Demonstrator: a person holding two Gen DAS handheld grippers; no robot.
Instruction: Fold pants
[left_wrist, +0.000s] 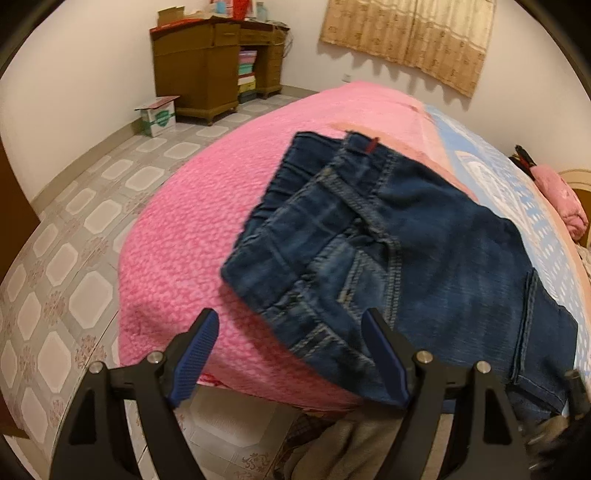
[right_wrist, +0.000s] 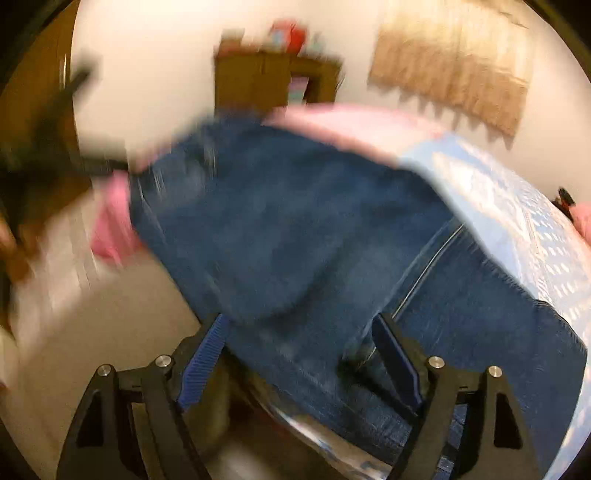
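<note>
At the far left a cardboard box (left_wrist: 157, 115) sat on the tiled floor (left_wrist: 74, 229) beside a wooden desk (left_wrist: 210, 70) against the wall. The left gripper (left_wrist: 291, 325) hung with its jaws spread wide and nothing between them, near the edge of the bed's pink blanket (left_wrist: 184, 240). The pants (left_wrist: 388, 251), dark blue denim, lay on the bed, waistband toward the left, partly on the pink blanket and partly on a light blue sheet (left_wrist: 517, 192) to the right. A curtain (left_wrist: 406, 40) hung on the far wall. In the blurred right wrist view, the right gripper (right_wrist: 299, 328) was likewise open, its fingers either side of the denim.
</note>
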